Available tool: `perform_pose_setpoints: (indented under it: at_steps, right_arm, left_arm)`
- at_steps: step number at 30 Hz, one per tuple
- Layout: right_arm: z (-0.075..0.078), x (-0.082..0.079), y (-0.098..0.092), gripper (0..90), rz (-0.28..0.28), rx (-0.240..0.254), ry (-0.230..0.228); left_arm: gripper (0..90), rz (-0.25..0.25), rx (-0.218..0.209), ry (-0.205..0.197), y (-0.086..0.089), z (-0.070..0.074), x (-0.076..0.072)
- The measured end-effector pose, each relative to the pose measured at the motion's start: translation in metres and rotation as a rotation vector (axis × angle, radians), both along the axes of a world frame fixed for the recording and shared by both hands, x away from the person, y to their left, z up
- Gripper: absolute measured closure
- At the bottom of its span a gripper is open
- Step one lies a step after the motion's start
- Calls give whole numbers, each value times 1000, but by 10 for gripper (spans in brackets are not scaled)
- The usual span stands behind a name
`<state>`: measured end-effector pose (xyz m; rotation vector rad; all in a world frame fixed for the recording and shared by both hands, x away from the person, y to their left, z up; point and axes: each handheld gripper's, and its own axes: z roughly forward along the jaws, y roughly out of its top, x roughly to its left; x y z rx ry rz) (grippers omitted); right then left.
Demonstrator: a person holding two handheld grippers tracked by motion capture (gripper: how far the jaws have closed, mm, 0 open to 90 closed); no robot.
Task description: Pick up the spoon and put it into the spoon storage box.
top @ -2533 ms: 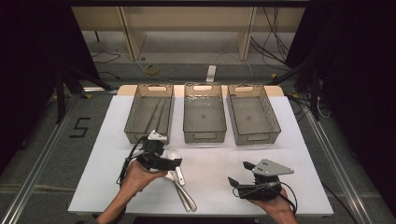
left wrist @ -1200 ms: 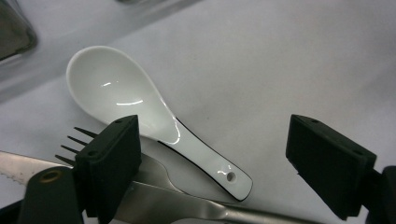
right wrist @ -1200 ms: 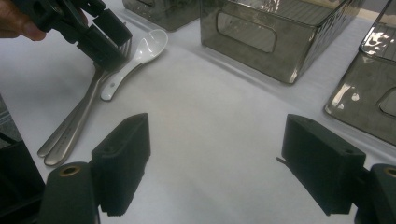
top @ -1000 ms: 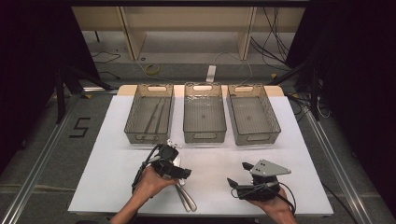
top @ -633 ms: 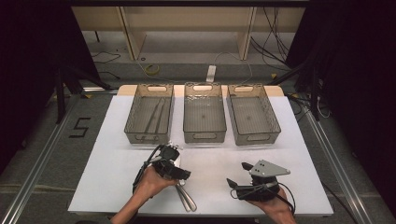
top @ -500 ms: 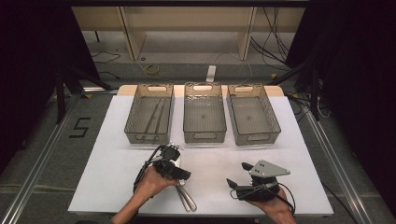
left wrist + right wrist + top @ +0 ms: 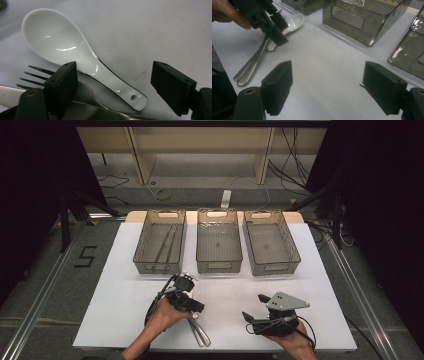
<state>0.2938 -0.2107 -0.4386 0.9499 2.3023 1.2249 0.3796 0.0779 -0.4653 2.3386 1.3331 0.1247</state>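
Note:
A white ceramic spoon [image 7: 55, 40] lies on the white table, bowl up. Its handle runs down between the jaws of my left gripper [image 7: 112, 75], which stand wide on either side and do not touch it. A metal fork [image 7: 37, 75] lies beside the left jaw, over more metal cutlery [image 7: 100, 112]. From above, my left gripper [image 7: 192, 307] sits over the near-centre cutlery pile [image 7: 200, 335]. My right gripper [image 7: 252, 310] rests at the near right. Its jaws [image 7: 327, 87] are open over bare table, and past them are the left gripper [image 7: 277, 27] and the spoon [image 7: 295, 21].
Three grey see-through bins stand in a row at the back: left bin [image 7: 141, 247] with long thin utensils inside, middle bin [image 7: 218, 266], right bin [image 7: 295, 245]. The table's near edge runs just below both hands. A bin corner [image 7: 362, 20] stands ahead of my right gripper.
My left gripper has shifted a little right and toward the near edge, onto the cutlery pile, then held there. The right gripper has not moved.

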Motion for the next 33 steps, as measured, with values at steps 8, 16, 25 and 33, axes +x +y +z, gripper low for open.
perform_pose_setpoints:
  at_steps: [8,16,25,33]
  right_arm:
    - [0,0,0,252,-2,-3,-3]
    - [0,-1,1,254,-1,-15,-6]
    - [0,-1,2,255,-3,-18,-10]
    - [1,-2,2,256,-2,-23,-14]
  left_arm:
    - [253,5,51,-14,-5,-1,-1]
    - [344,-1,81,-48,-6,-2,0]
    - [421,-15,108,-60,-6,-2,-2]
    - [461,-22,128,-71,-5,-1,-3]
